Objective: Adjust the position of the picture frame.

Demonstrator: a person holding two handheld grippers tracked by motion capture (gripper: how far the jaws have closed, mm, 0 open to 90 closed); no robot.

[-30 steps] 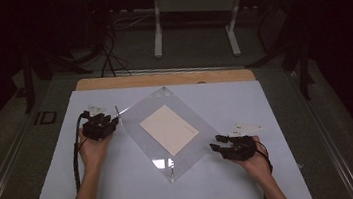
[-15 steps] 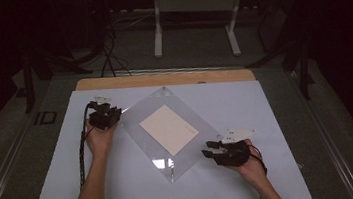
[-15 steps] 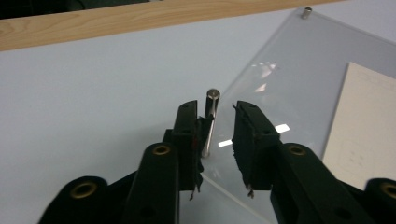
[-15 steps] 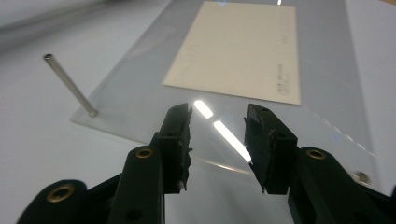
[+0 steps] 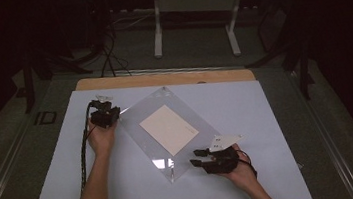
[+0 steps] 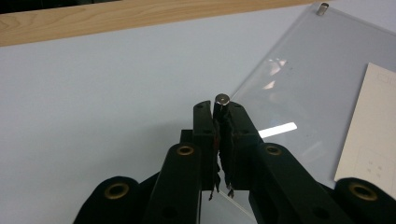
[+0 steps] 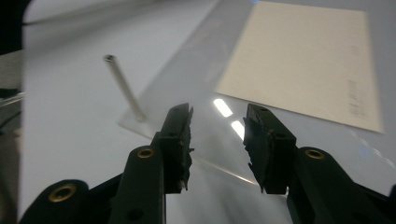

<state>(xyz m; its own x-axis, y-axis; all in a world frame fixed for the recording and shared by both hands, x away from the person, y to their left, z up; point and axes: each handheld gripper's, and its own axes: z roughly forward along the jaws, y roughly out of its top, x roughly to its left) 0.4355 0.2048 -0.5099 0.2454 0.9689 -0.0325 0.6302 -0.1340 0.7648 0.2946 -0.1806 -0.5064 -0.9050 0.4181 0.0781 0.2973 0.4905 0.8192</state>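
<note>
Left gripper jaws newly clamped on metal pin

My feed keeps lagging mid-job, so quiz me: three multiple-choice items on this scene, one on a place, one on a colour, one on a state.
1. Where does the cream sheet lie?
A. under the clear panel
B. on the wooden table edge
C. between the right gripper's jaws

2. What colour is the mat under the panel?
A. green
B. pale blue
C. red

3. How does the left gripper stand?
A. wide open above the sheet
B. shut on the metal pin at the panel's corner
C. lying on its side

Answers:
1 A, the sheet shows through the clear panel in the high view.
2 B, the mat is pale blue in every view.
3 B, in the left gripper view its jaws clamp the pin.
</note>
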